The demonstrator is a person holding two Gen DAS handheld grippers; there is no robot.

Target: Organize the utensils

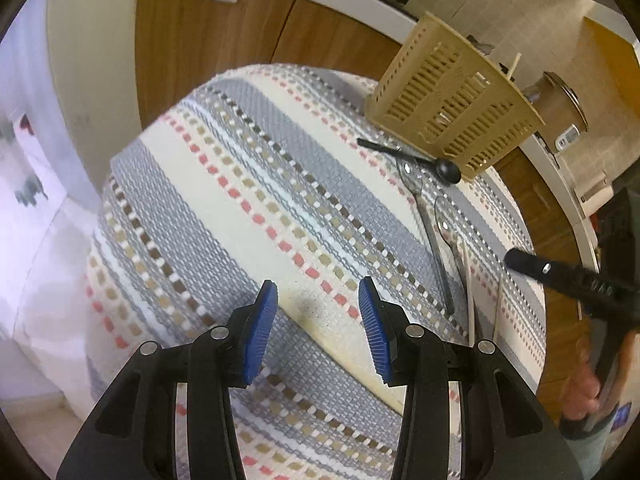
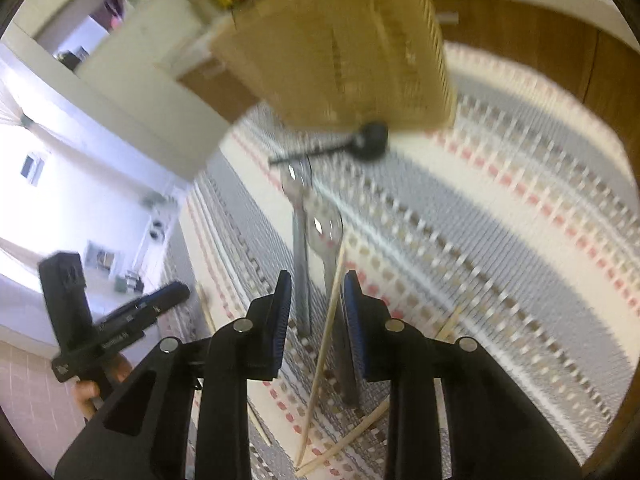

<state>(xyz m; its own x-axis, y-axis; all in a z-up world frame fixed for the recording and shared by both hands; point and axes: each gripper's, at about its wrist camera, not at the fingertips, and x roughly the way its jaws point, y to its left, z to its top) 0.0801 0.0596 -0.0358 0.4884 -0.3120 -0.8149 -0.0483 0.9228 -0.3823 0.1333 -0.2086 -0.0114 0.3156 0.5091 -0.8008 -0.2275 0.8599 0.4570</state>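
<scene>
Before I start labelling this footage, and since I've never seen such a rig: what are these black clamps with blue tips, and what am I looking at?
They are two hand-held grippers, one in each of a person's hands, each with a camera looking along its fingers. One picture is from the left gripper, the other from the right gripper. Both hang over a striped cloth. On it stand a beige slotted basket, a black spoon, two metal spoons and wooden chopsticks. Neither gripper holds anything. A chopstick shows between the right fingers, not pinched.
</scene>
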